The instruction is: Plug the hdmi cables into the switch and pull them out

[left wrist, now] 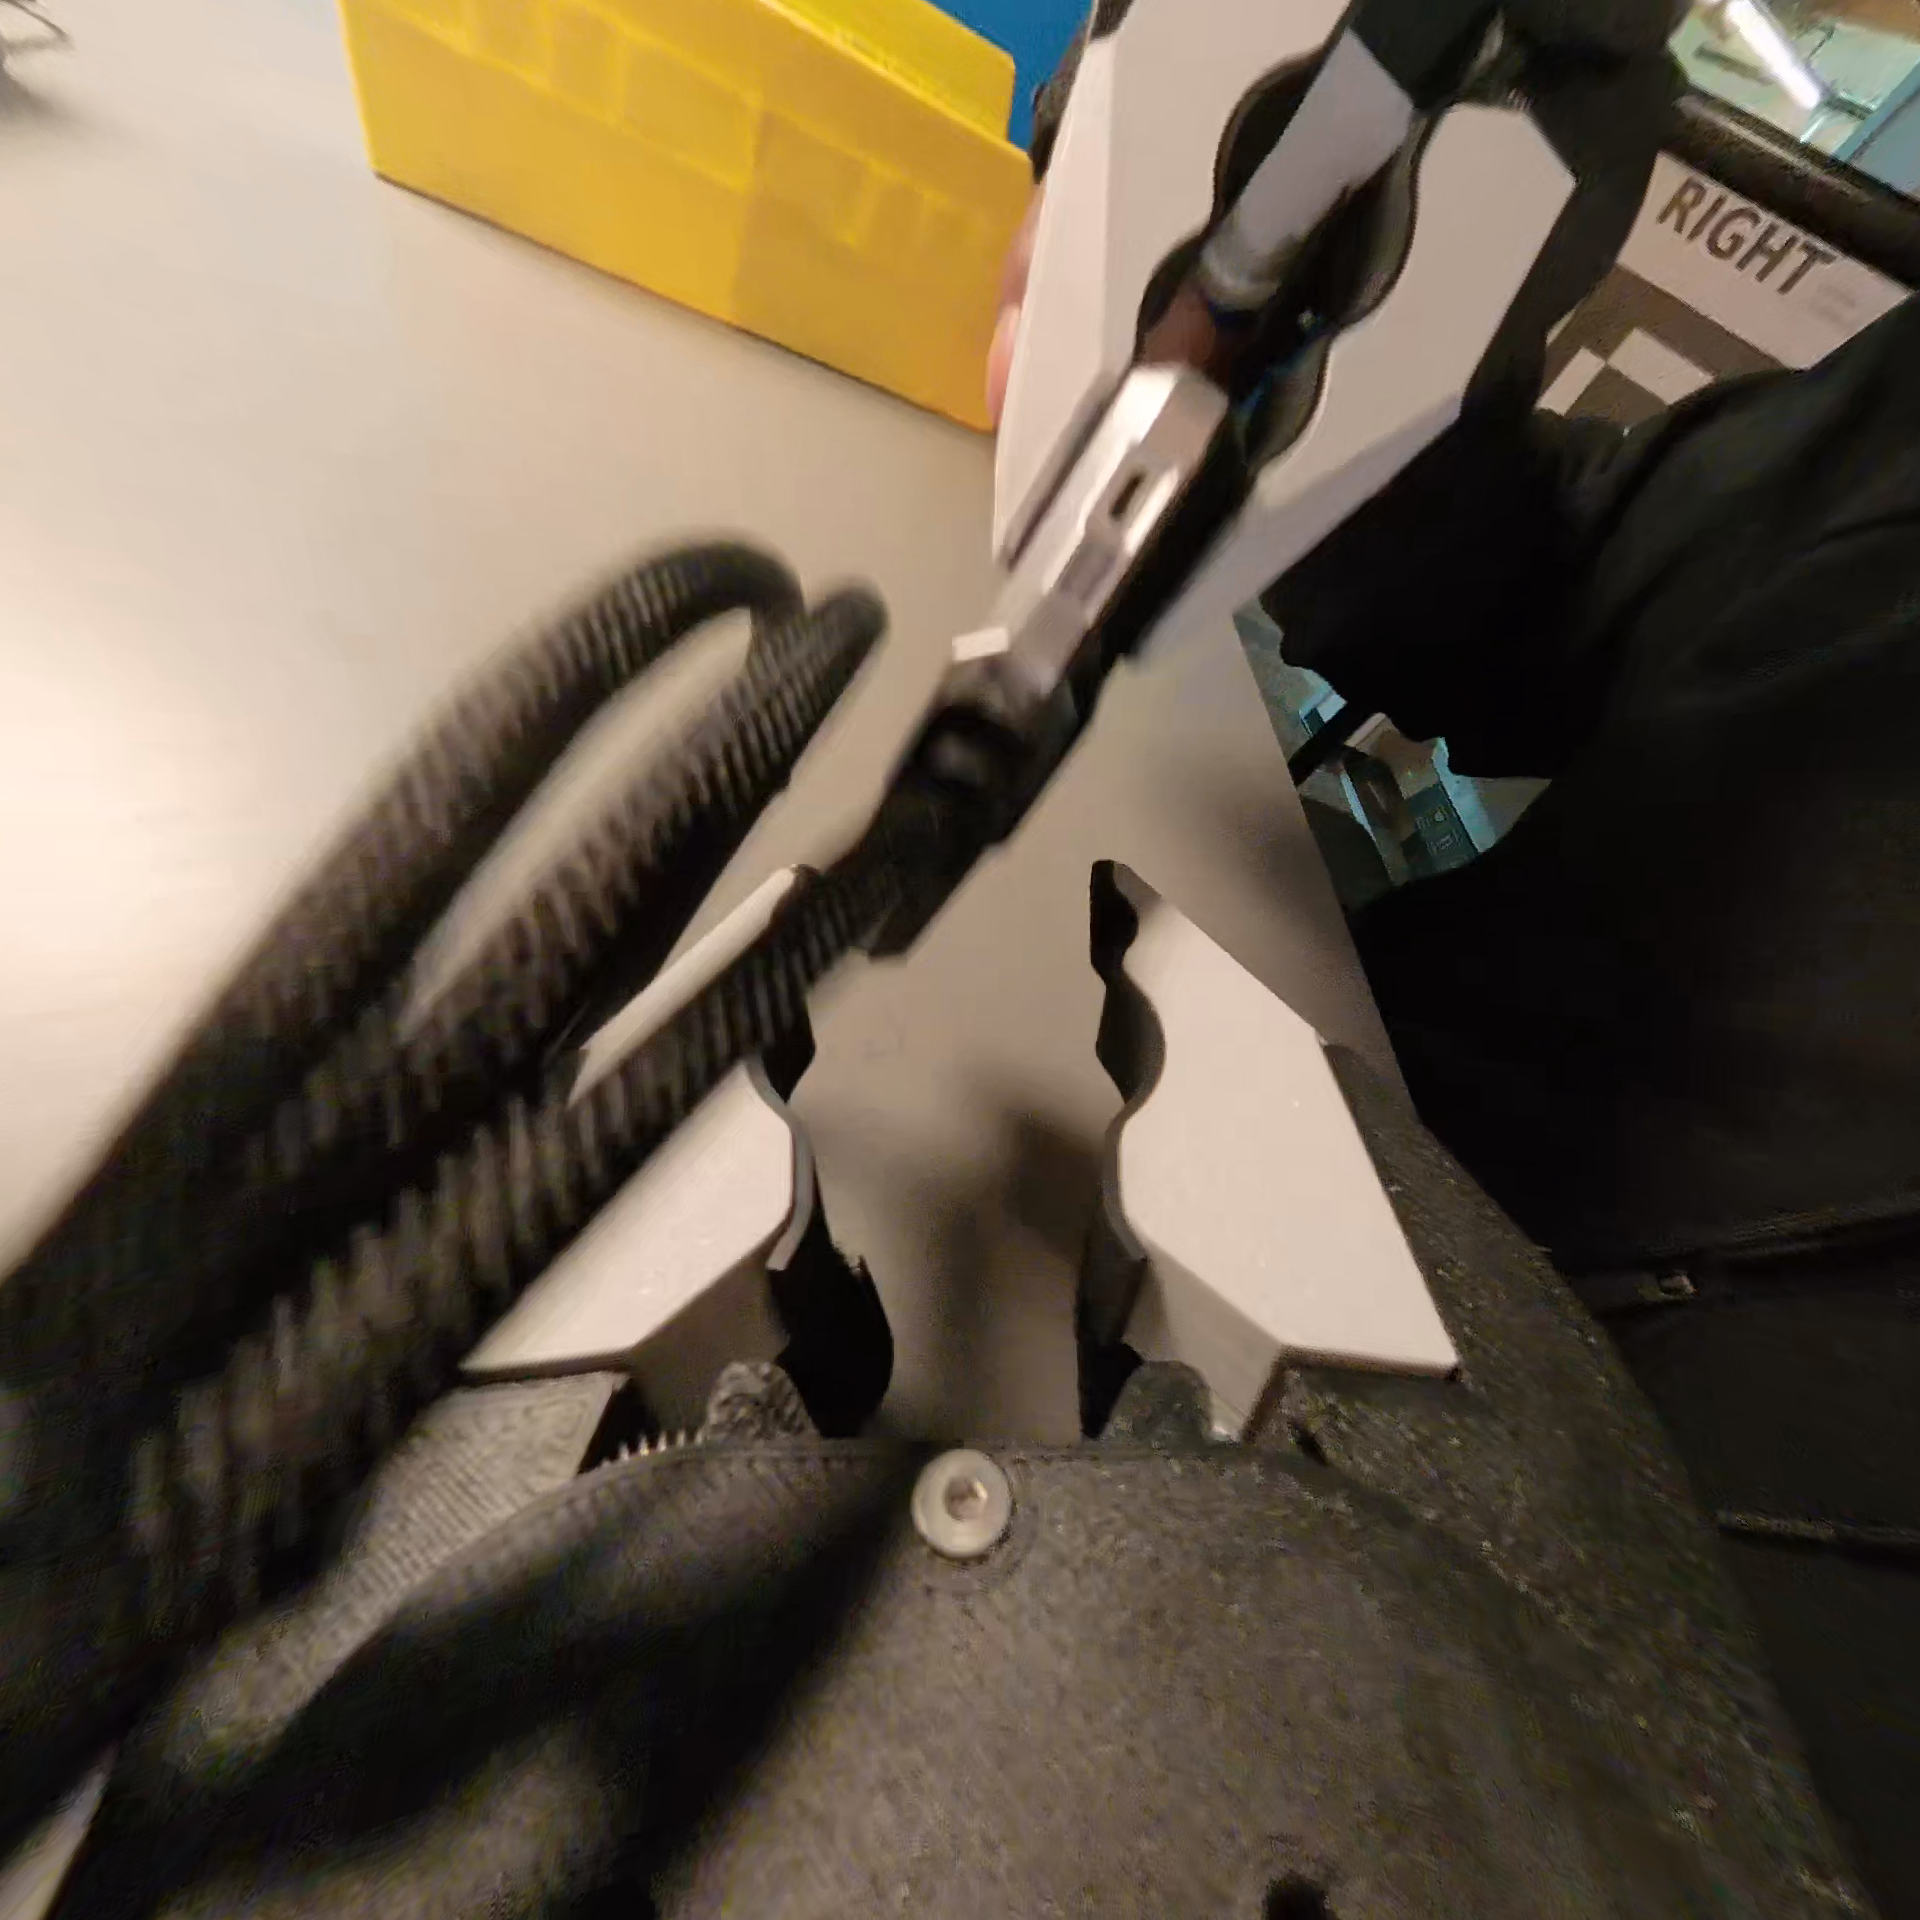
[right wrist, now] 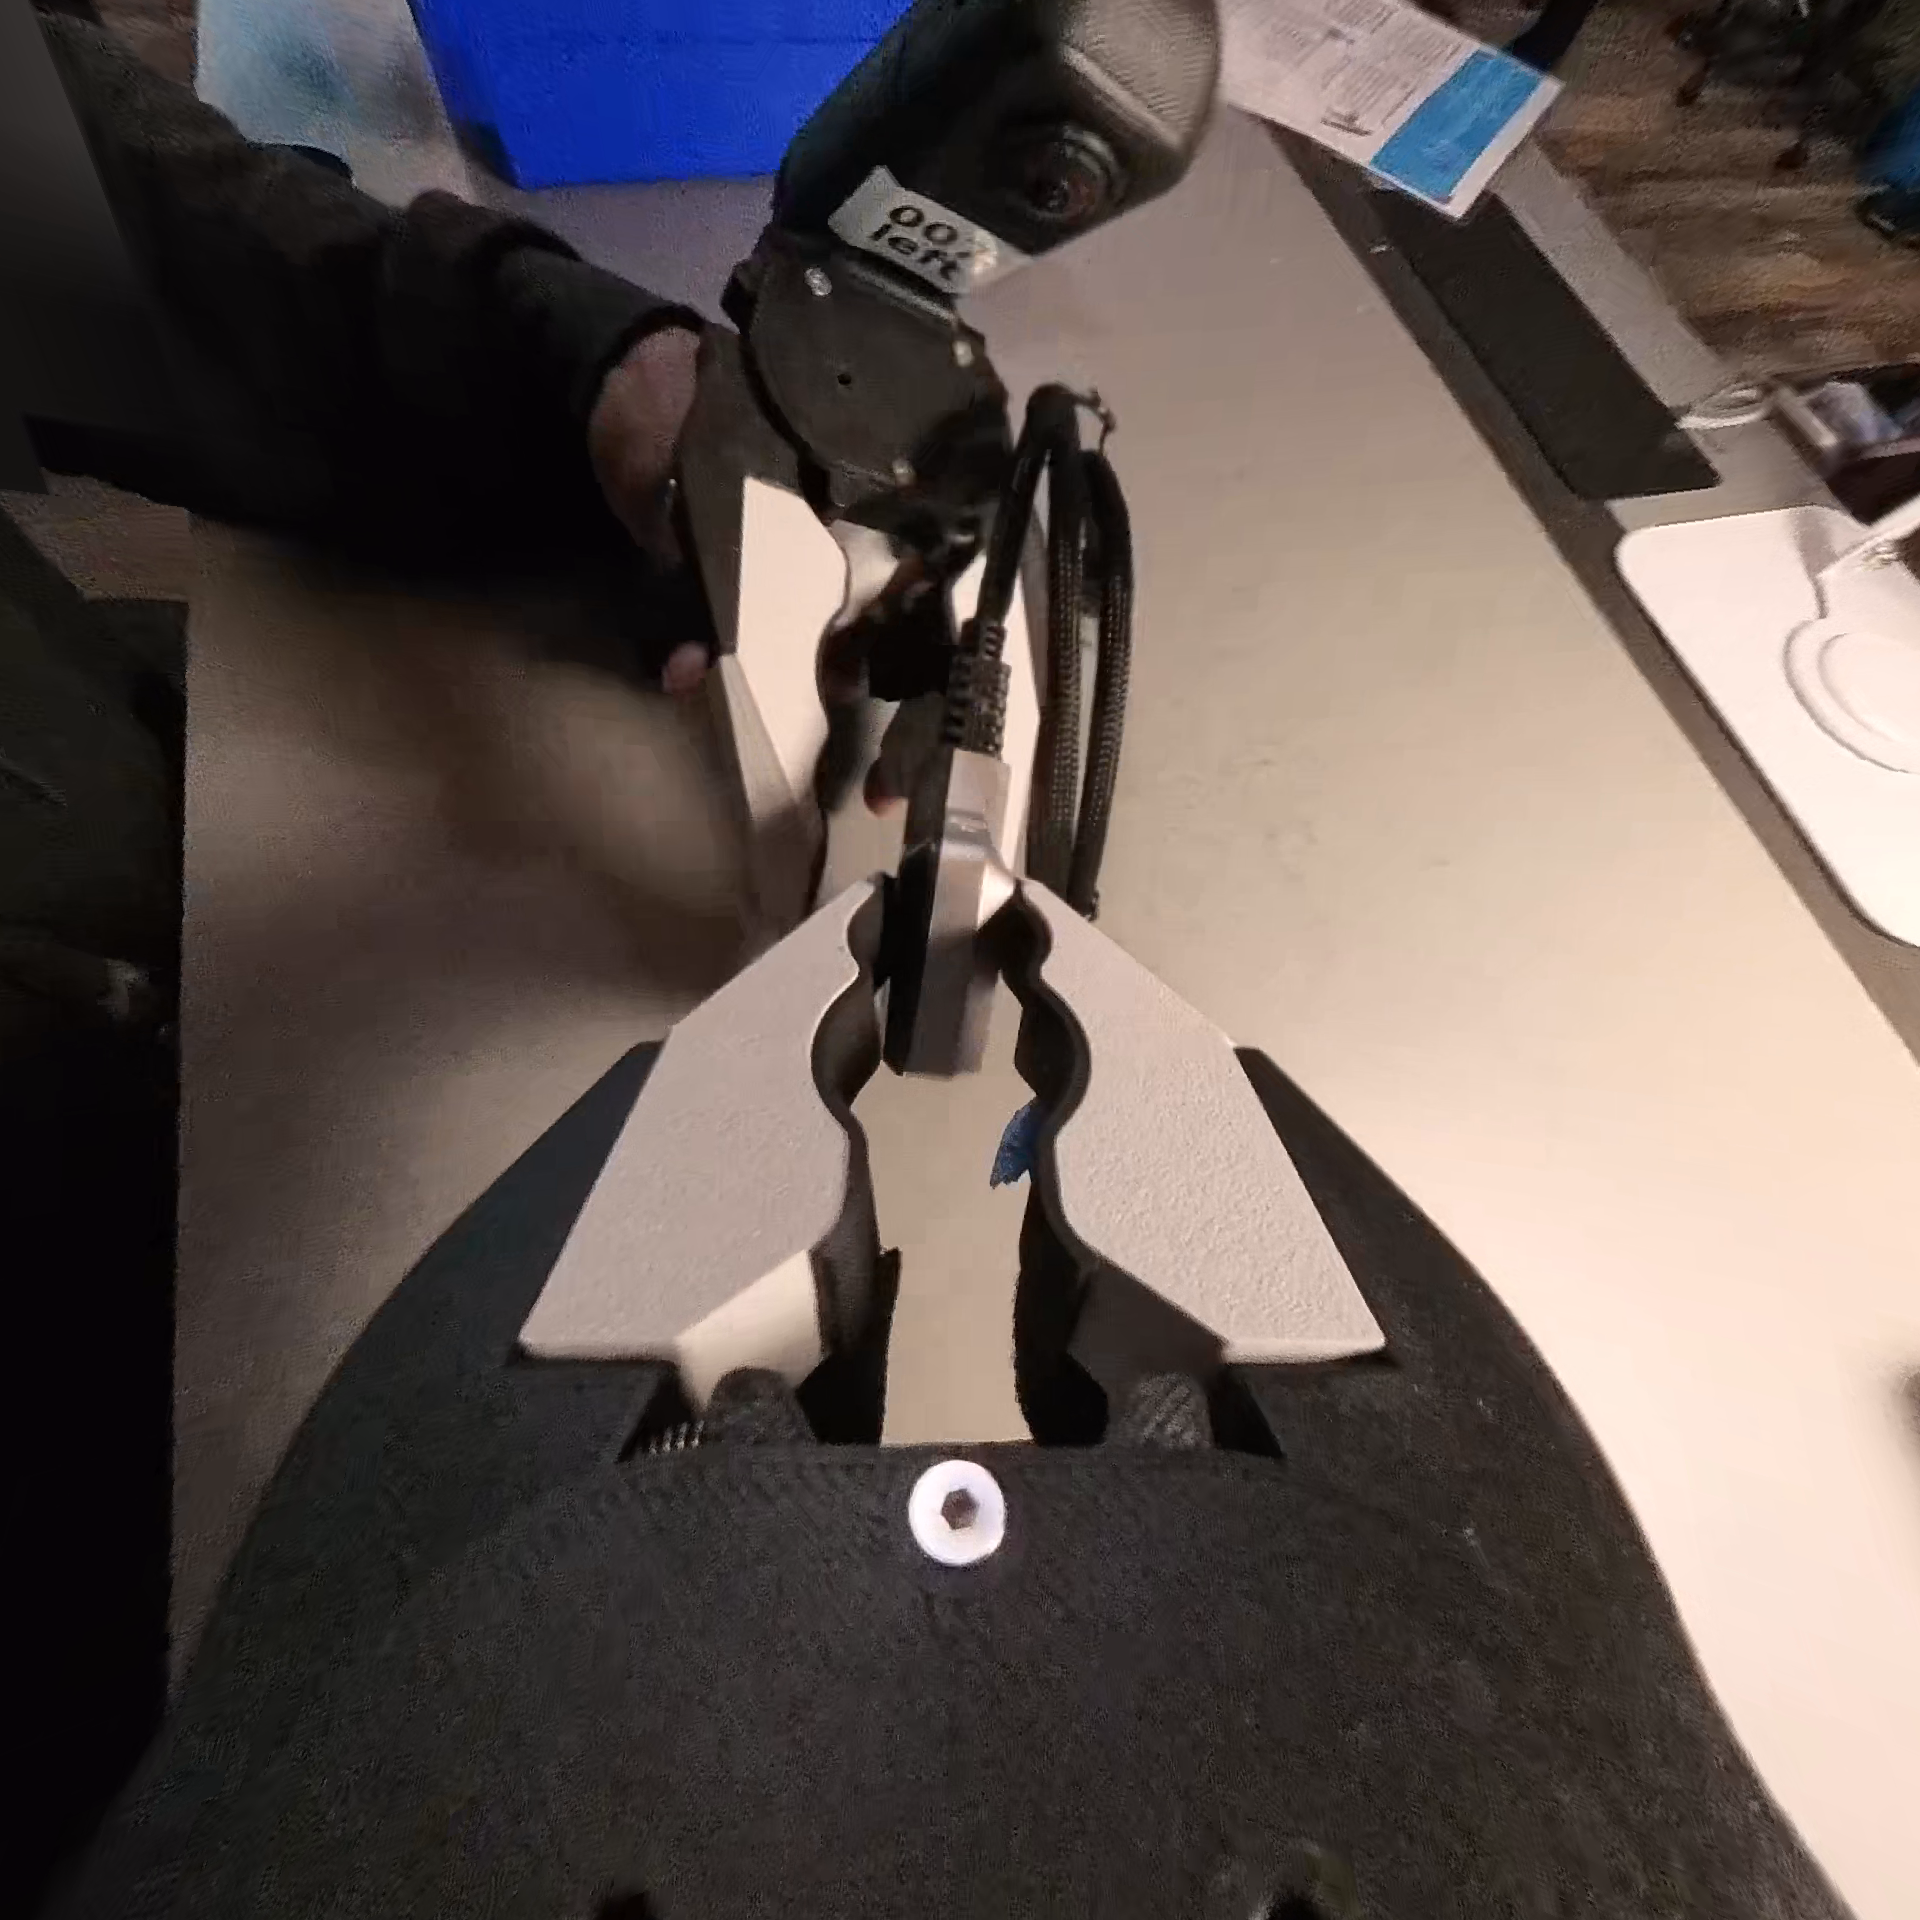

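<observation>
Currently my right gripper (right wrist: pixel 940 925) pinches the switch (right wrist: pixel 951 966), one HDMI cable (left wrist: pixel 436 935) plugged in; left gripper (left wrist: pixel 951 997) spread, pull-out pending.

Both grippers share one build: a black, rough-textured body carrying two pale grey fingers (right wrist: pixel 727 1122) with wavy, scalloped inner edges. A silver screw (right wrist: pixel 957 1525) sits low at frame centre. A black camera (right wrist: pixel 1039 135) with a white sticker tops the left gripper (right wrist: pixel 894 665). The sleeve (right wrist: pixel 343 364) is black.
</observation>
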